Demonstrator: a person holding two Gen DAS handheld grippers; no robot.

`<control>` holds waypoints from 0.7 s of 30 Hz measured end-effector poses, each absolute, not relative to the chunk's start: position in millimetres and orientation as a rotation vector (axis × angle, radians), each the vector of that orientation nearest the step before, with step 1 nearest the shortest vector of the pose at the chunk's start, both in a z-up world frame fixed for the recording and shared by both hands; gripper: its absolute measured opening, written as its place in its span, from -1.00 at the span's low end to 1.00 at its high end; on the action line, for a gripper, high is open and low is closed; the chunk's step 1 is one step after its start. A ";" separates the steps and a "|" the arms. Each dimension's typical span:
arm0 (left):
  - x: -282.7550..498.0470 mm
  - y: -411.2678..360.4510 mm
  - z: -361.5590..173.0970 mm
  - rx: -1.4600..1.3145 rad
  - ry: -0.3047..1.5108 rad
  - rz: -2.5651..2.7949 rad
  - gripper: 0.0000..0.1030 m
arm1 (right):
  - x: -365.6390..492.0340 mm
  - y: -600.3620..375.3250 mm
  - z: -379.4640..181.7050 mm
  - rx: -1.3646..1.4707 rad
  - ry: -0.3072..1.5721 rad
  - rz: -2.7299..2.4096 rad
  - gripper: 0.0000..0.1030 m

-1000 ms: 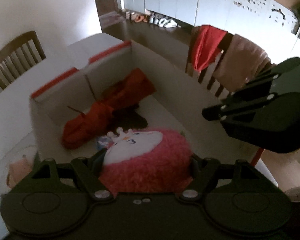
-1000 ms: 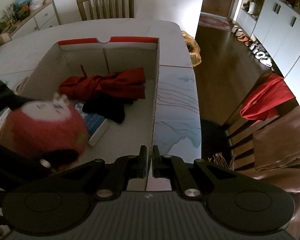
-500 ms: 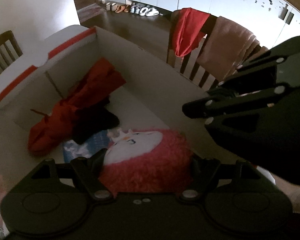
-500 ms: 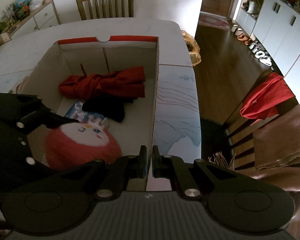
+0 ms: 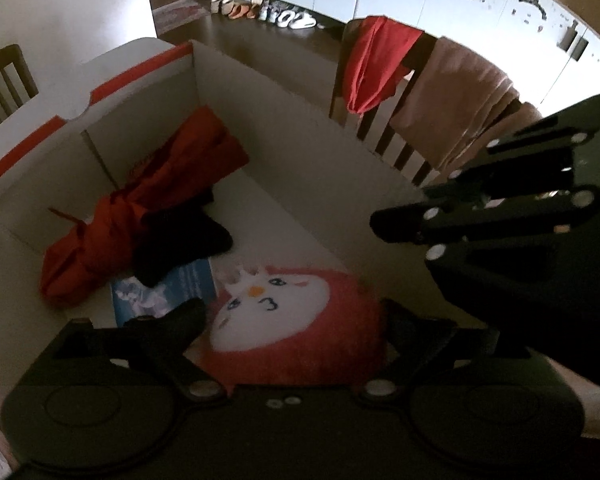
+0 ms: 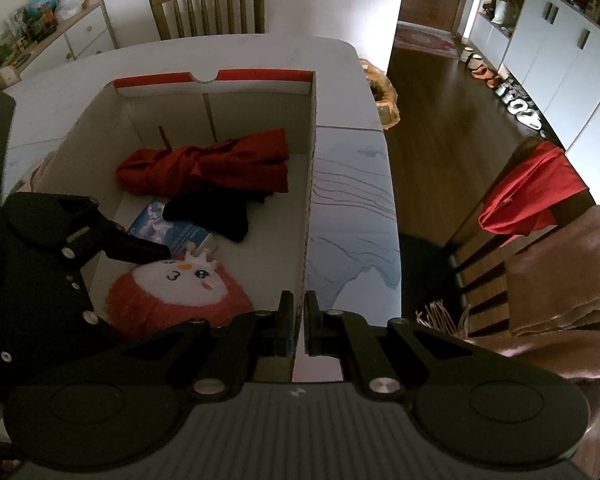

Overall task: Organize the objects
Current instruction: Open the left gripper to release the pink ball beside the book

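A white table [image 6: 332, 56] with a smooth, faintly veined top spreads out ahead of the right gripper [image 6: 296, 330], carrying a large open cardboard box [image 6: 310, 152] whose pale walls end in a red-striped flap on the far side. The right gripper's two fingers pinch the near end of the box's right wall, the thin card edge caught between their pads. Beyond the table's right edge stands a slatted wooden chair [image 6: 480, 248] draped with a red cloth [image 6: 532, 196] and a tan, nubbly towel [image 6: 568, 276]; it sits close to the gripper's right. Dark floorboards and white cabinets lie farther off.

Inside the box, toward its far end from both tools, lies a crumpled red fabric bundle [image 5: 140, 208], soft and creased, with a black cloth [image 5: 180, 236] lapped over its near edge. Under that cloth a flat, glossy blue-and-white packet [image 5: 168, 292] shows.

Nearest the left gripper [image 5: 292, 312] is a round, fuzzy pink plush toy [image 5: 300, 328] with a smooth white face and tiny crown, resting on the box floor. The left gripper's fingers stand spread on either side of it, with a gap visible at the left finger, so the toy lies loose between them. The right gripper's black body crowds the left wrist view's right side.
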State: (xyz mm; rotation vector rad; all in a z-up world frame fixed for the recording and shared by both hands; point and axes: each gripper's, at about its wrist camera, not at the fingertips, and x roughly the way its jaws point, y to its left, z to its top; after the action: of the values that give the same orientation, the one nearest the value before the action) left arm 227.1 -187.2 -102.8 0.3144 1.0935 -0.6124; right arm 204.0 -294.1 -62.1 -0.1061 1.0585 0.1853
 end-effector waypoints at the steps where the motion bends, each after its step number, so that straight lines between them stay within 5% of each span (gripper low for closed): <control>1: 226.5 -186.2 -101.4 0.310 1.091 -0.613 0.89 | 204.0 -294.0 -62.1 -0.106 1.059 0.186 -0.91; 21: 205.2 -143.9 -47.3 0.248 0.956 -0.524 0.90 | 203.8 -294.4 -61.4 -0.097 1.061 0.174 -0.92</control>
State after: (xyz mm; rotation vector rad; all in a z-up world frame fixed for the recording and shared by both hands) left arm 205.2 -143.9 -47.3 0.2479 0.9560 -0.5240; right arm 203.8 -294.4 -61.4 -0.0970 1.0608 0.1740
